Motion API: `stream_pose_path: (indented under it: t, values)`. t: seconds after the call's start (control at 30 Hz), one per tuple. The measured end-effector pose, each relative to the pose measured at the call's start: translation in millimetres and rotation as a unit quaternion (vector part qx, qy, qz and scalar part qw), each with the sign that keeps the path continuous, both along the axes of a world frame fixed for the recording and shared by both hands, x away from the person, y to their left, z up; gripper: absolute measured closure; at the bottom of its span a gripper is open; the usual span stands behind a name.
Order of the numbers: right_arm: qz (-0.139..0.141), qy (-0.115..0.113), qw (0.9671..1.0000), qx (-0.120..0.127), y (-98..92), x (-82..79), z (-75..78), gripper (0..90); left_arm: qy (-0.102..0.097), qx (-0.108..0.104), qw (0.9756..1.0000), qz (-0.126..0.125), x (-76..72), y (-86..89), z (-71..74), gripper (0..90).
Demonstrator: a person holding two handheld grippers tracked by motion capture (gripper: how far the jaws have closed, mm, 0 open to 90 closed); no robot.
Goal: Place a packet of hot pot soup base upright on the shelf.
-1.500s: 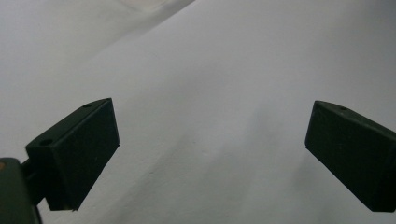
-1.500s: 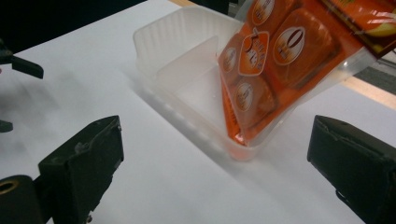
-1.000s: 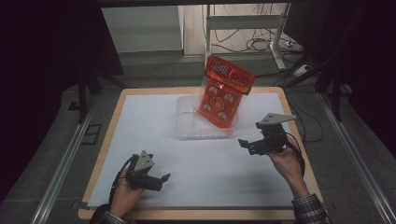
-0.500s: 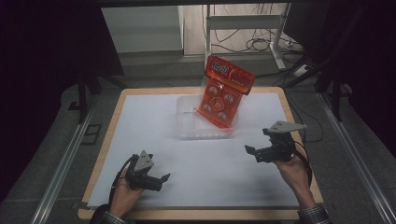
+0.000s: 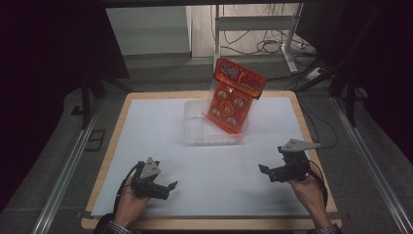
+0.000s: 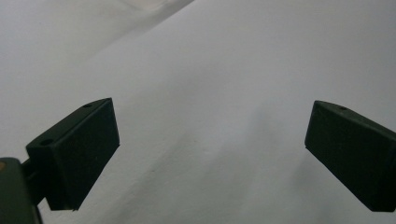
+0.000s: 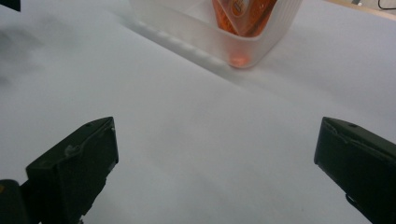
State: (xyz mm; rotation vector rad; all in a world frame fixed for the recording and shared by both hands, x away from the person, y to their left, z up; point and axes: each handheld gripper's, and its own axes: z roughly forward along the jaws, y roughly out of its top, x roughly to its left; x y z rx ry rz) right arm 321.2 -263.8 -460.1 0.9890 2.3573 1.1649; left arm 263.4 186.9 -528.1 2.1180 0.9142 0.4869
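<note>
An orange blister pack of small round items stands tilted in a clear plastic bin at the far middle of the white table sheet. The right gripper view shows the bin and the pack's lower end ahead. My left gripper rests near the front left edge, held in a hand, jaws wide apart over bare sheet. Toward the front right, my right gripper is open too, nothing between its jaws. In the left gripper view, my left gripper stands open above plain white sheet.
The table has a wooden rim around the white sheet. Metal rails run along both sides below it. A stand and cables lie on the floor behind the table.
My right gripper has drawn back from near the bin toward the front right edge of the table. The left gripper has stayed in place.
</note>
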Motion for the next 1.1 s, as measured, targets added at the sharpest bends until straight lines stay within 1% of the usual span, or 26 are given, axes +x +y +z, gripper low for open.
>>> stream_pose_path:
  t: [0.37,0.57,0.63,0.9,1.03,1.1]
  values:
    - [0.000,0.012,0.9999,-0.001,-1.5,-1.5,-16.9,0.0,0.000,0.003,1.0000,0.001,0.2,-0.1,-0.9,2.4]
    - [-0.003,0.010,0.9999,-0.011,1.9,-1.1,-24.6,0.0,0.002,0.005,1.0000,-0.001,0.6,-0.6,-1.5,2.4]
    - [-0.006,0.013,0.9999,-0.010,2.5,-0.6,-27.0,0.0,0.002,0.006,1.0000,-0.001,0.7,-0.9,-1.8,2.3]
    - [-0.007,0.026,0.9993,-0.025,3.1,2.8,-39.2,0.0,0.002,0.013,0.9999,-0.003,1.1,-2.3,-3.3,1.9]
    - [-0.007,0.032,0.9990,-0.028,1.5,4.5,-42.3,0.0,0.004,0.013,0.9999,-0.003,1.4,-2.5,-3.6,1.8]
    - [-0.007,0.032,0.9991,-0.028,1.1,4.9,-42.8,0.0,0.005,0.013,0.9999,-0.003,1.9,-2.7,-3.5,1.7]
